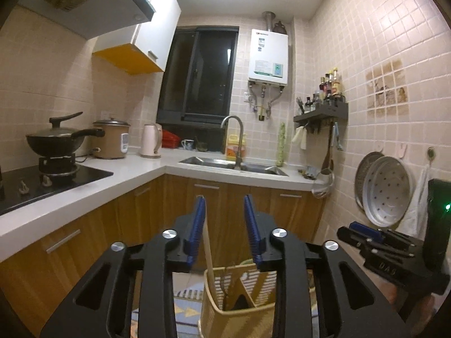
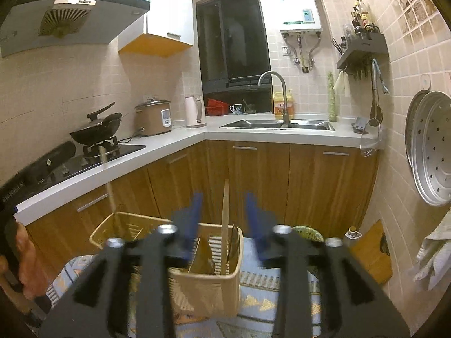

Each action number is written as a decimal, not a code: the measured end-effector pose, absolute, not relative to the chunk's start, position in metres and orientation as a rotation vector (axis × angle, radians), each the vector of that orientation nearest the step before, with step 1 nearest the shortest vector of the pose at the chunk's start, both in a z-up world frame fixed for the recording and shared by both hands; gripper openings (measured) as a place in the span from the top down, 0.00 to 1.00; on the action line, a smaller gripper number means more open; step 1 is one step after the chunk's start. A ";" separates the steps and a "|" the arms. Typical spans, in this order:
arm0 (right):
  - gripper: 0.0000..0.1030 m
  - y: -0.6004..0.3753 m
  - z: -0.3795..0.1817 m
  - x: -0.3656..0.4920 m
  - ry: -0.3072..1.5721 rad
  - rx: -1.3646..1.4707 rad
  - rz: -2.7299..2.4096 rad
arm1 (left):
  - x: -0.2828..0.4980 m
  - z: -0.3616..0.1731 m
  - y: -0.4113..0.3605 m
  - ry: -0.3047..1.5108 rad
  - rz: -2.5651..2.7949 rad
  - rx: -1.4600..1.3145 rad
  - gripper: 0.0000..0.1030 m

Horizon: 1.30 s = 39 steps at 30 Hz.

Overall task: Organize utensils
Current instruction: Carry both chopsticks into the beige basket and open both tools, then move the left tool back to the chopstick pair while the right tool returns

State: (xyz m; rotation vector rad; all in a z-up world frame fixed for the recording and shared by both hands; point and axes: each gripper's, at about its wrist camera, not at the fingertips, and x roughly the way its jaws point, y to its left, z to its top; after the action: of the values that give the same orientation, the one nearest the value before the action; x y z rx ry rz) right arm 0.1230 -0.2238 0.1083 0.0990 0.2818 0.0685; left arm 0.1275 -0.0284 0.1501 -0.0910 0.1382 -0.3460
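Note:
A beige plastic utensil basket (image 2: 208,284) with dividers stands low in front of the wooden cabinets; it also shows in the left wrist view (image 1: 239,307). A wooden stick-like utensil (image 2: 225,225) stands upright in it, and a second wooden handle (image 2: 108,186) leans at its left side. A wooden handle (image 1: 209,242) rises from the basket just right of my left gripper's left finger. My left gripper (image 1: 224,201) is open and empty above the basket. My right gripper (image 2: 224,200) is open, blurred, above the basket, the upright stick between its fingers without contact.
An L-shaped white counter (image 2: 174,140) holds a wok on the stove (image 2: 95,132), a rice cooker (image 2: 153,118), a kettle (image 2: 194,111) and a sink (image 2: 277,125). Steamer trays (image 2: 431,146) hang on the right wall. A patterned mat (image 2: 265,295) covers the floor.

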 end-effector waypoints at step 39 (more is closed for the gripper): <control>0.64 -0.198 -0.009 0.048 1.275 0.150 0.166 | 0.096 -0.037 -0.056 1.248 -0.606 0.194 0.78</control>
State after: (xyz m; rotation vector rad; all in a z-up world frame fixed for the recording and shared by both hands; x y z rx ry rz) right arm 0.0478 -0.1984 -0.0091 0.1497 1.2754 0.1664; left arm 0.0956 -0.0557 -0.0366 0.1937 1.2477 -0.6056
